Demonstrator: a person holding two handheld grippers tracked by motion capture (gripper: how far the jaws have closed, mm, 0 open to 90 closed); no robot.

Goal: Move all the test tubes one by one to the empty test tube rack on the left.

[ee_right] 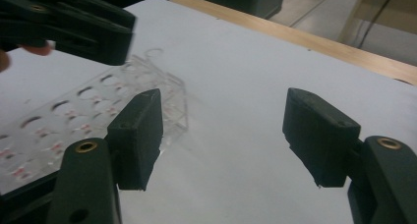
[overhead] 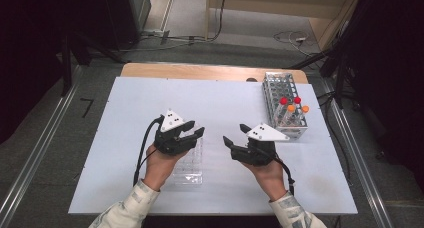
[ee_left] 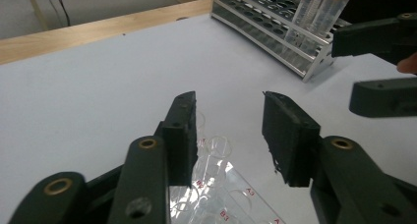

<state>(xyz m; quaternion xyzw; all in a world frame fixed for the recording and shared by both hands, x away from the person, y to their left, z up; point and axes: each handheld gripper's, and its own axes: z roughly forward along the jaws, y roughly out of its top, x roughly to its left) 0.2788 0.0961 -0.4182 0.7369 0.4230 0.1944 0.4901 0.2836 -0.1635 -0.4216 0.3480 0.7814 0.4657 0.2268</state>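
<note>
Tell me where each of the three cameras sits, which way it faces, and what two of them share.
High view: above the person's side, looking forward and down at the table; both forearms, left gripper and right gripper show.
Left gripper view: rides the left gripper, facing the metal rack of capped tubes; its open fingers stand over the clear rack.
Right gripper view: rides the right gripper, facing the table's far edge.
Shared: both gripper views show the clear rack.

White-topped table (overhead: 130, 103) with clear tube rack (overhead: 189, 169) and metal rack (overhead: 280, 88)
</note>
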